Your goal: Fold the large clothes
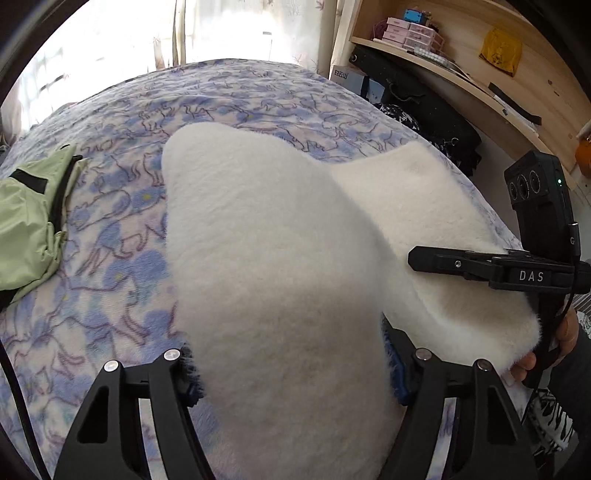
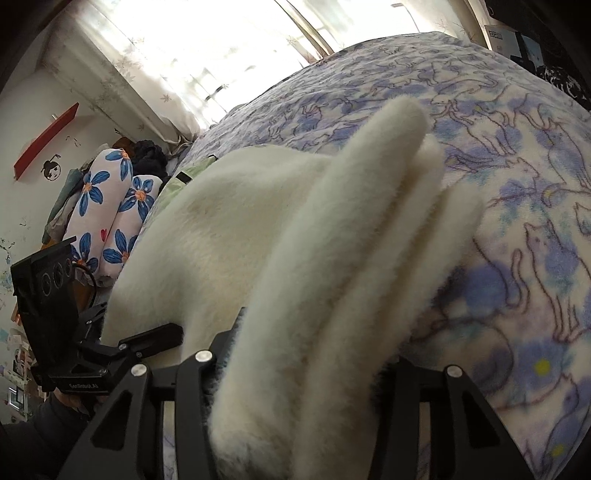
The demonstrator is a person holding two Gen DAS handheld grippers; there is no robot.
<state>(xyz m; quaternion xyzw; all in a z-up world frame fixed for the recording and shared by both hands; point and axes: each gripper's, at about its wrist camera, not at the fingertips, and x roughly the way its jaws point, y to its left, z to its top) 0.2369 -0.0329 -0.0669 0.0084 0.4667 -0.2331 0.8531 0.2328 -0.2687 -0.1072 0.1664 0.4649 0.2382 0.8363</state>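
Note:
A large fluffy white garment [image 1: 266, 229] lies on the bed and fills the middle of both views [image 2: 236, 229]. My left gripper [image 1: 291, 373] is shut on its near edge, the white fabric bunched between the fingers. My right gripper [image 2: 303, 369] is shut on a thick folded edge of the same garment that rises between its fingers. The right gripper also shows at the right of the left wrist view [image 1: 424, 258], and the left gripper at the lower left of the right wrist view [image 2: 162, 336]. Both fingertip pairs are mostly hidden by fabric.
The bed has a blue and purple animal-print blanket [image 1: 122, 229]. A light green jacket [image 1: 29, 229] lies at the left. Wooden shelves with boxes [image 1: 424, 33] stand at the right. Flower-print pillows [image 2: 110, 206] are piled by the wall. A curtained window [image 2: 207, 48] is behind the bed.

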